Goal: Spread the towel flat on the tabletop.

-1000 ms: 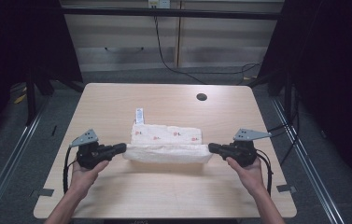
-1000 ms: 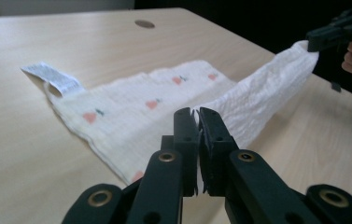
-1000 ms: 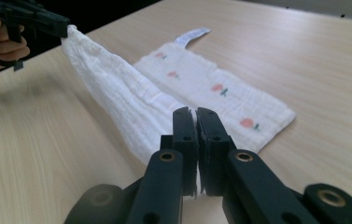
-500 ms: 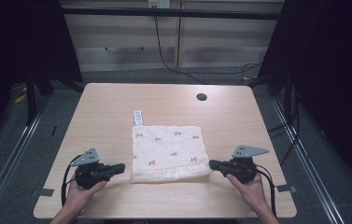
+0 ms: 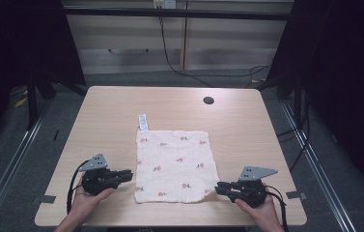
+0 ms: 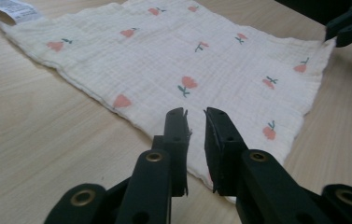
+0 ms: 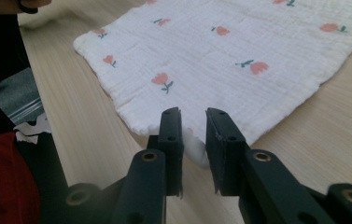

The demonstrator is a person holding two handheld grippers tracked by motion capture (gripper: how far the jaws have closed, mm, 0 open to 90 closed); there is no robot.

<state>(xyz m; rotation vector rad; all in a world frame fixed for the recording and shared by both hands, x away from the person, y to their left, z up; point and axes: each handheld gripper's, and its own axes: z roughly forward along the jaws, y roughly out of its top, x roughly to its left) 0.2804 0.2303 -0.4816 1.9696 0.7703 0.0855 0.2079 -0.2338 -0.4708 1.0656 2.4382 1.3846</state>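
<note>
cloth spread flat between two grippers at its near corners

the cloth lies flat on the table, in the near half, roughly midway across. the left gripper sits at the cloth's near left corner, its tips pointing inward just beside the edge. the right gripper sits at the near right corner, its tips touching or almost touching the hem there.

in the left gripper view the left gripper has its jaws parted by a narrow gap, with the cloth lying just ahead of and under the tips; nothing is pinched between them, though whether the tips rest on the fabric cannot be told. in the right gripper view the right gripper shows the same narrow gap. a corner of the cloth lies in that gap, low between the jaws, and it looks loose rather than squeezed.

each gripper is held in a hand, the left hand and the right hand coming in from the near edge of the table.

the cloth is a cream, crinkled weave printed with small pink tulips on green stems. it is roughly square, with slightly wavy edges. a white tag sticks out from its far left corner onto the bare wood. a small dark round hole sits in the table farther back, well apart from the cloth.
</note>
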